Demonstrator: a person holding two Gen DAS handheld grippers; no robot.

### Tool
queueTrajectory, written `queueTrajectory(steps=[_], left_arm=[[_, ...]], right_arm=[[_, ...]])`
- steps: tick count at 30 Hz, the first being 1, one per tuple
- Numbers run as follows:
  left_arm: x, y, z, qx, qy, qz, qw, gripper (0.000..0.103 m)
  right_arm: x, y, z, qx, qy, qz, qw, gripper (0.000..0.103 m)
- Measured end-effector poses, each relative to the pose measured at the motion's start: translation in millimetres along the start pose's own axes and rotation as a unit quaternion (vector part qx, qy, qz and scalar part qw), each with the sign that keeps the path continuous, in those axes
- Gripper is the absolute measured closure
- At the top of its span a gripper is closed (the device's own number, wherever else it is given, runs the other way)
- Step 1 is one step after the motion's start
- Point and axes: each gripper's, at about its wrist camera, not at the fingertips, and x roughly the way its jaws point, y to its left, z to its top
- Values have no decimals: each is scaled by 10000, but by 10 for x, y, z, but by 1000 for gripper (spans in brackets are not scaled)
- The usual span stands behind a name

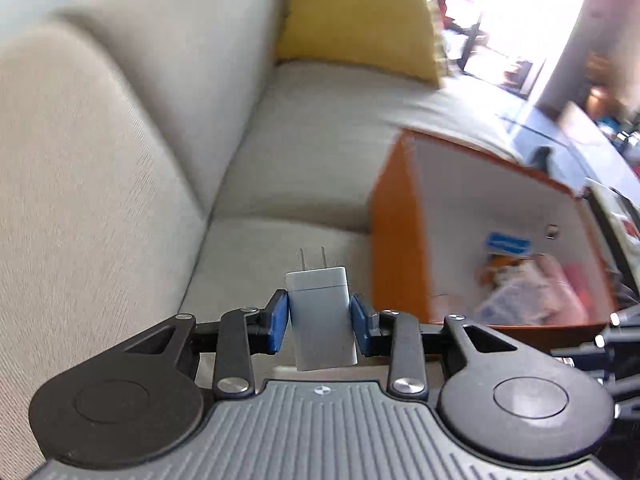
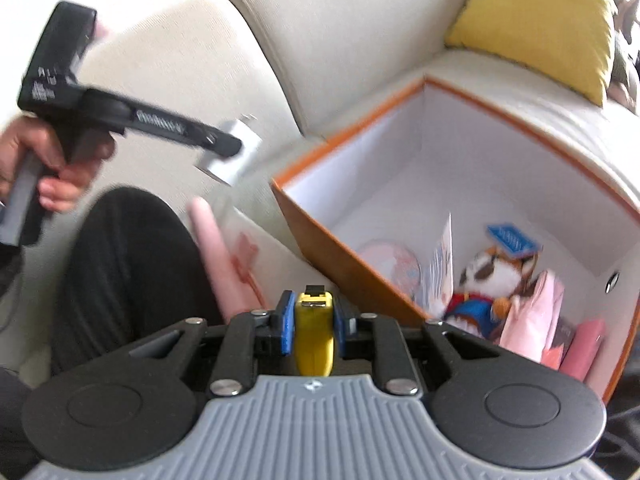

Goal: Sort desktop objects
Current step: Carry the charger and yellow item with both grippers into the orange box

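Gripping a white wall charger (image 1: 322,320) between its blue pads, prongs pointing forward, the left gripper (image 1: 320,318) hangs over the beige sofa (image 1: 120,140), with the orange box (image 1: 400,240) to its right. The right gripper (image 2: 314,320) clamps a yellow tape measure (image 2: 314,332) beside that box. No writing is legible; the blue card (image 2: 512,240) inside is blurred.

box (image 2: 304,216) on sofa (image 2: 340,40), toys (image 2: 488,276) in box
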Motion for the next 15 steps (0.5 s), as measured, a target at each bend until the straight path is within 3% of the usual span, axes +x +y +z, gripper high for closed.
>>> queueTrajectory(steps=[9, 15], left_arm=[[-140, -715, 432, 968, -251, -476, 9938, 64], [-34, -947, 540, 1250, -231, -581, 9902, 64]], right_arm=[[-351, -247, 379, 82, -503, -143, 9986, 82], [-34, -501, 707, 126, -103, -129, 9998, 82]])
